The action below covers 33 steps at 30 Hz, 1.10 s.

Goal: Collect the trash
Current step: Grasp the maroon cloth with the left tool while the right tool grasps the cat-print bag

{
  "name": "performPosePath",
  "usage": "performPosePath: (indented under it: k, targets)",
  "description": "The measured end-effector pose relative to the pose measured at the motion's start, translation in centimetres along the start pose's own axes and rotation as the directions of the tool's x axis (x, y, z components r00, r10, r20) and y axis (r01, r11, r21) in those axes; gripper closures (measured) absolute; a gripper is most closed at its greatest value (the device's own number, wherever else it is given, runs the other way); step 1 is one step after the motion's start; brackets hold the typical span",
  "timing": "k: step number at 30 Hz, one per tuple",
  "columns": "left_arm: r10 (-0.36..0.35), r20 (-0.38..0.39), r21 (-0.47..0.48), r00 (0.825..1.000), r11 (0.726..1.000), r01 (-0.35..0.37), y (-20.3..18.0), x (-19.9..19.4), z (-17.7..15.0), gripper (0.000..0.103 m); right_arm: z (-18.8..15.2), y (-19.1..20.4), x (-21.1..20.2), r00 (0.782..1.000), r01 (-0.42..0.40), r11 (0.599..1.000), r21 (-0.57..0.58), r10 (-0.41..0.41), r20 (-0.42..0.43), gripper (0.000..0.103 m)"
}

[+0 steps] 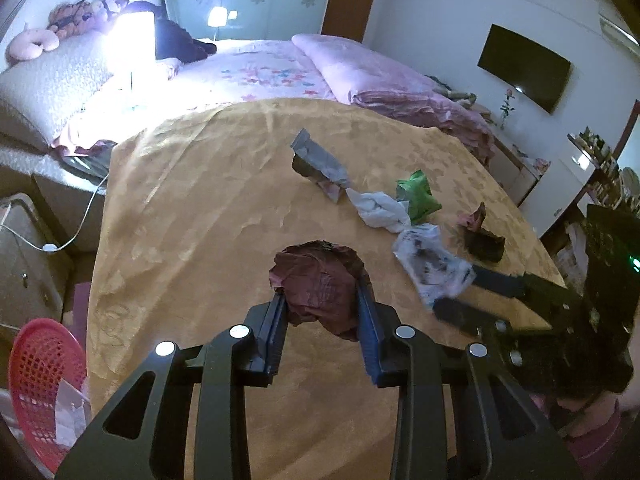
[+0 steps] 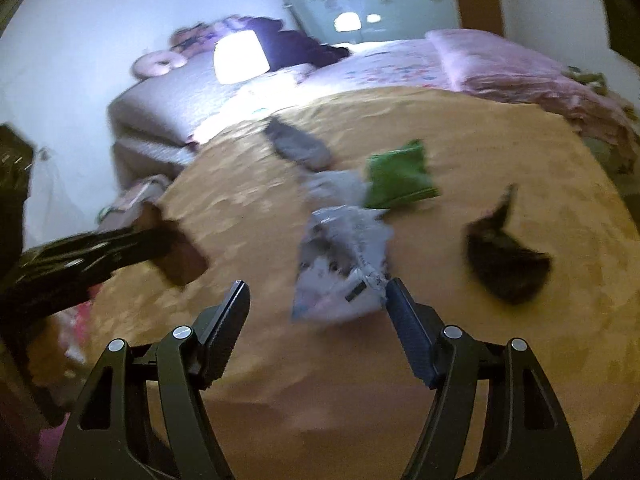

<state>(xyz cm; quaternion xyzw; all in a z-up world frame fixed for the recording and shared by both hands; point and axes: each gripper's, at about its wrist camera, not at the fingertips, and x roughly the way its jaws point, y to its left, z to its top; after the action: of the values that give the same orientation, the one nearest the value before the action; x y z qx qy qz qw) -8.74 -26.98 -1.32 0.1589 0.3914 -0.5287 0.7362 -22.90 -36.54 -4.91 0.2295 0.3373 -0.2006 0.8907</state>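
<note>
Bottom centre of left wrist view: left gripper (image 1: 320, 300) clamped on crumpled maroon wrapper (image 1: 318, 280), above orange bedspread (image 1: 192, 208). Red basket (image 1: 38, 376) lower left. Risk: light wrapper slipping out en route to basket. Right gripper (image 2: 316, 292) wide open, empty; white printed wrapper (image 2: 340, 264) just ahead, touching right finger. Farther: green packet (image 2: 396, 176), dark wrapper (image 2: 506, 264), grey wrapper (image 2: 298, 144).

left gripper (image 1: 322, 300) clamped; right gripper (image 2: 316, 292) spread wide
</note>
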Motion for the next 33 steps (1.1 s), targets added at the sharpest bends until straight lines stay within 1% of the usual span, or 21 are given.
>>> performPosePath:
  k: [1,3,9,12,15,19,21,22,24,27,33]
  targets:
    - [-0.003,-0.001,-0.005,1.0,1.0,0.003,0.1,0.1,0.0,0.073,0.0,0.3,-0.3,1.0,-0.003,1.0,-0.012,0.003,0.004,0.035]
    - [-0.007,-0.006,-0.013,1.0,1.0,0.007,0.4,0.5,-0.2,0.073,0.0,0.5,-0.6,1.0,0.018,1.0,-0.022,-0.018,0.012,0.035]
    - [0.002,-0.023,-0.032,1.0,0.999,-0.003,1.2,1.2,-0.9,0.073,-0.2,-0.7,-0.3,0.997,0.078,0.997,0.014,-0.078,0.006,0.035]
    - [0.035,-0.017,-0.017,0.999,0.999,-0.035,1.4,1.2,-1.1,0.073,-0.1,-0.6,0.5,0.994,0.107,0.994,-0.005,-0.107,0.003,0.035]
    - [0.061,-0.01,-0.009,0.998,0.998,-0.062,1.5,1.1,-1.1,0.073,0.2,-0.4,1.7,0.993,0.114,0.993,-0.026,-0.115,-0.009,0.035]
    - [0.063,-0.006,-0.013,0.998,0.998,-0.063,1.9,0.9,-1.1,0.073,0.6,-0.2,3.4,0.992,0.12,0.992,-0.041,-0.121,-0.032,0.035]
    - [0.064,-0.005,-0.015,0.998,0.998,-0.064,2.1,0.7,-1.2,0.073,0.8,-0.1,3.7,0.991,0.128,0.991,-0.046,-0.13,-0.026,0.035]
    - [0.063,-0.005,-0.017,0.998,0.998,-0.063,2.2,0.7,-1.3,0.073,0.9,-0.1,3.7,0.99,0.134,0.99,-0.041,-0.135,-0.025,0.036]
    - [0.063,-0.005,-0.023,0.998,0.998,-0.063,2.5,0.5,-1.4,0.073,1.0,0.0,3.8,0.989,0.147,0.988,-0.042,-0.148,-0.024,0.044]
    - [0.06,-0.001,-0.031,0.998,0.998,-0.06,2.7,0.3,-1.5,0.073,1.1,0.1,3.8,0.989,0.147,0.988,-0.043,-0.148,-0.021,0.049]
    - [0.069,0.015,-0.033,0.998,0.997,-0.068,3.2,-0.8,-1.5,0.073,1.1,0.8,3.0,0.99,0.138,0.99,-0.043,-0.138,0.001,0.053]
